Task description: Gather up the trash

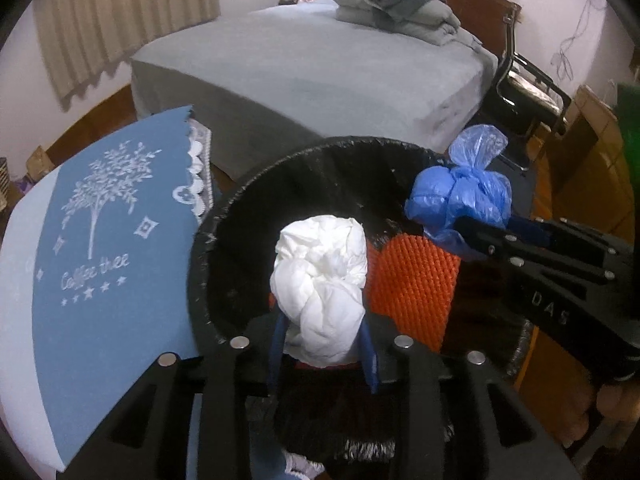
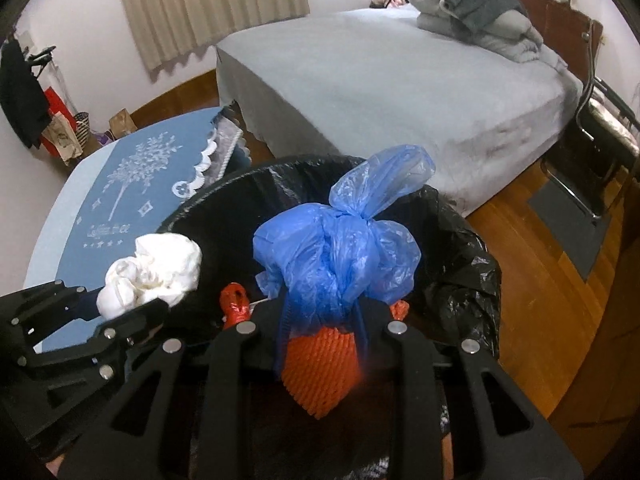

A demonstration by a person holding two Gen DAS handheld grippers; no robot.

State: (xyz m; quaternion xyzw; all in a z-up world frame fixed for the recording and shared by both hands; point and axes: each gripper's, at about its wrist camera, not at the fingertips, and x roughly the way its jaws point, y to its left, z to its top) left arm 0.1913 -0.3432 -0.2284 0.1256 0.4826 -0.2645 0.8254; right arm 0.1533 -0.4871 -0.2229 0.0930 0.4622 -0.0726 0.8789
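**Both bundles over the bin, neither dropped yet**

Your left gripper holds the white crumpled bag between part-open jaws; your right gripper pinches the knotted blue bag. Both hang above the black-lined bin, where orange netting already lies

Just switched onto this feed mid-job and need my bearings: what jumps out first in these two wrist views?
Two bundles held over the black-lined trash bin: the left gripper holds a crumpled white wad, and the right gripper holds a knotted blue plastic bag. Orange foam netting already lies inside the bin. Behind are a grey bed and, to the left, a blue tree-print tablecloth.
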